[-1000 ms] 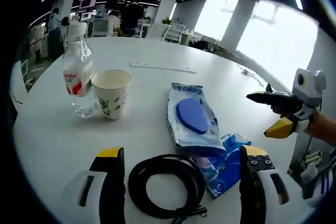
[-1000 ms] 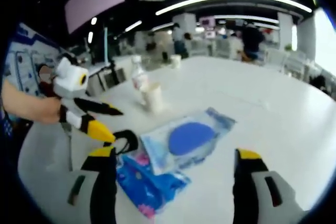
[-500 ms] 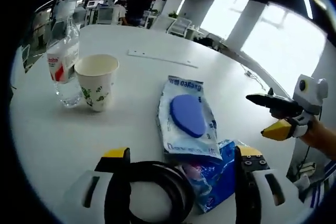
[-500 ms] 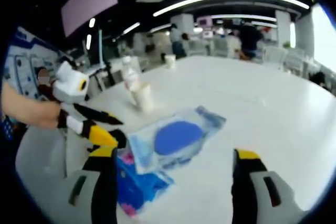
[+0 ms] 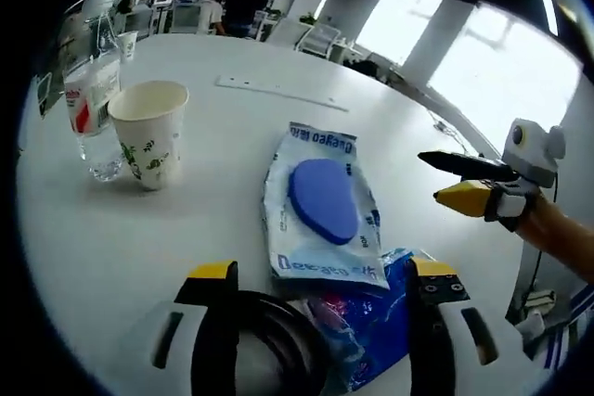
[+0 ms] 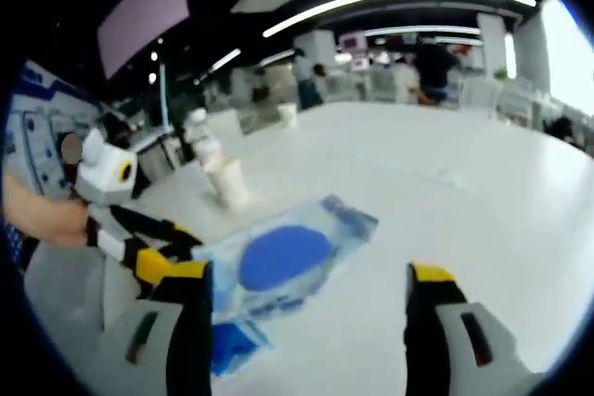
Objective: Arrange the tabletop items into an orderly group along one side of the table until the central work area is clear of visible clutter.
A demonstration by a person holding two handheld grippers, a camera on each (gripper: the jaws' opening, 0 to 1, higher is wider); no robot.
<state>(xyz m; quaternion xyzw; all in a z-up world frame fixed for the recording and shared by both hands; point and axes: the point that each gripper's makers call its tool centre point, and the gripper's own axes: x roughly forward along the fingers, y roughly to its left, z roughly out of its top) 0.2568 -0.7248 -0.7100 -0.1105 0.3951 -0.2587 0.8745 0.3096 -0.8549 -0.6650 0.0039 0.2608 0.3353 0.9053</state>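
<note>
Water bottles: we count one point(image 5: 91, 108)
Paper cups: we count one point(image 5: 148, 133)
Wipes packs: one point(image 5: 322, 206)
Blue packets: one point(image 5: 367, 317)
Cable coils: one point(image 5: 274, 350)

The coiled black cable point(image 5: 278, 345) between the left gripper's jaws is cut off by the lower edge. The crumpled blue plastic packet point(image 5: 371, 322) lies partly hidden under the white wipes pack with blue lid point(image 5: 323, 203). The right gripper view is blurred.

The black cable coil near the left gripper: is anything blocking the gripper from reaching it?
Nothing visible does. The black cable coil lies between the open jaws of the left gripper, with the blue packet beside it, not across it.
</note>
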